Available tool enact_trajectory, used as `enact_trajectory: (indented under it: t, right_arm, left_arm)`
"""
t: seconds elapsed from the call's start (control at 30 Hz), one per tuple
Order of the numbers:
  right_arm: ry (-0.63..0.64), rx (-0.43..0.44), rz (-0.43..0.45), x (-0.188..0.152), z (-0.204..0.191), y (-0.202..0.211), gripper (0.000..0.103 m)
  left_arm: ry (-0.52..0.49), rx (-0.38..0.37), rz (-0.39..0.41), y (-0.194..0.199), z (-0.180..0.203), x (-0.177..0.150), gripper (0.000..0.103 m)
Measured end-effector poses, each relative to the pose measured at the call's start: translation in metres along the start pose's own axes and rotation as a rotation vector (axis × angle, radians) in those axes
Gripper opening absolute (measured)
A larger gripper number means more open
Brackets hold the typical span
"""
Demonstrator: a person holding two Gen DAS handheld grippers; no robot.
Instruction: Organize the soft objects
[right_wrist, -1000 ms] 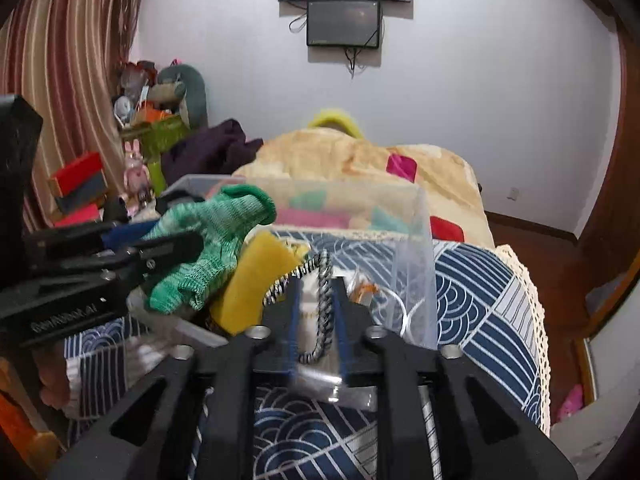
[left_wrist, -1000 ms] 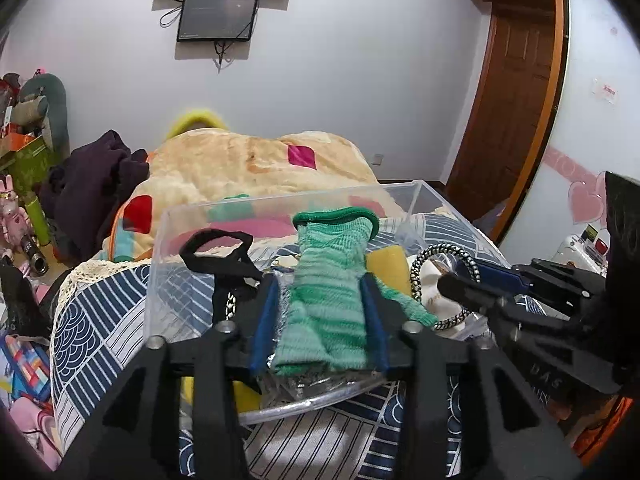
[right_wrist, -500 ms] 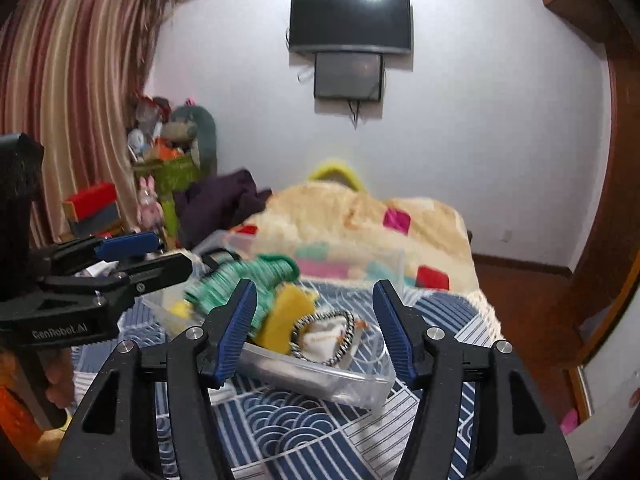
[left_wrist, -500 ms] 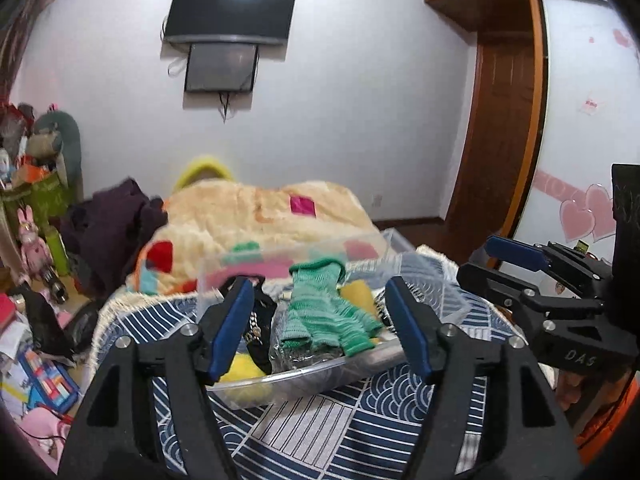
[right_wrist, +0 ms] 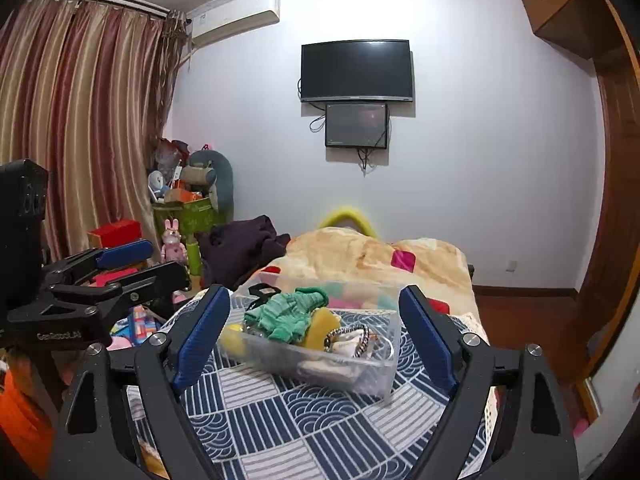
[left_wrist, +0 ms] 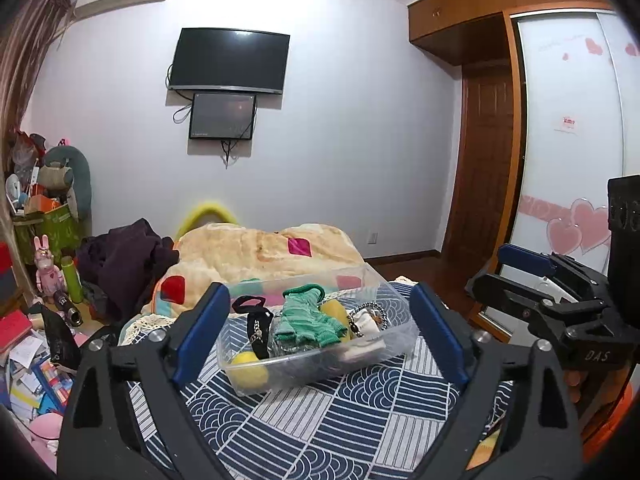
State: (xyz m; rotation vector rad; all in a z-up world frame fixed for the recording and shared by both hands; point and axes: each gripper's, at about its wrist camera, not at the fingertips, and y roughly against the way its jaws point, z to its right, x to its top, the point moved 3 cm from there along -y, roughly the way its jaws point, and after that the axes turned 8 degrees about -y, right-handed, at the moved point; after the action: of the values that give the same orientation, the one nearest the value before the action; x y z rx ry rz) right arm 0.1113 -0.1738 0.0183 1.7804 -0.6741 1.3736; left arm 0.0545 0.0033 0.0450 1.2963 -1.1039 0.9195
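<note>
Two grippers, left [left_wrist: 320, 336] and right [right_wrist: 316, 336], are held wide apart and empty before a clear plastic bin [left_wrist: 320, 368] where a green knitted glove [left_wrist: 306, 320] is heaped.

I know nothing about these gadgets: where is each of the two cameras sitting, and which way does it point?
Left wrist view: rides on the left tongs, looking along its open blue-padded fingers at the clear bin on the bed; the right tongs show at the right edge.
Right wrist view: rides on the right tongs, open, facing that bin from the other side; the left tongs show at left.
Shared: bin, green knit sock, wall TV, beige blanket.
</note>
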Motion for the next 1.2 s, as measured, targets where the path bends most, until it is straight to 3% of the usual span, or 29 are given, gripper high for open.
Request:
enact_trajectory:
  t: [0.4,1.2]
  right_arm:
    - [-0.021,-0.010,-0.017,-0.017,0.004,0.006,0.086]
    - [-0.019,-0.012,-0.016,-0.021,0.002,0.008,0.086]
  left_arm:
    - [0.007,0.003,-0.011,0.009,0.006,-0.019,0.099]
    - [0.007,0.011,-0.018,0.010,0.005,-0.021,0.100]
